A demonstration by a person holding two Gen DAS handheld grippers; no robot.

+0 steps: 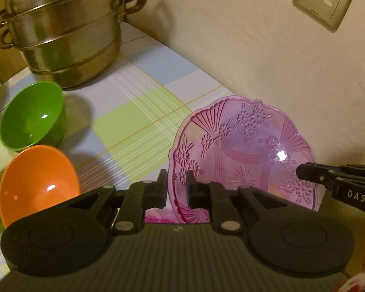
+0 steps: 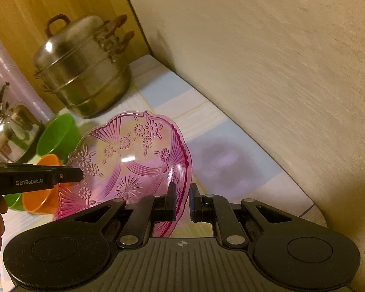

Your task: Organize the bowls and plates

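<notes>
Both grippers pinch one pink plate by opposite rims, above the checked cloth.

The left gripper (image 1: 176, 185) has its jaws nearly together on the plate (image 1: 243, 155) at the plate's 8 o'clock edge; the right gripper (image 2: 182, 194) nips the rim at 4 o'clock in its own view. The plate is tilted, its patterned face toward both cameras, with its shadow on the cloth (image 1: 124, 112) near the wall (image 1: 255, 48). In the left view a green bowl (image 1: 32, 119) sits at 9 o'clock, an orange bowl (image 1: 39, 185) just below it, touching. A steel steamer (image 1: 63, 31) stands at 11 o'clock, a socket (image 1: 323, 2) at 1 o'clock. A kettle (image 2: 12, 129) shows at 9 o'clock in the right view.
</notes>
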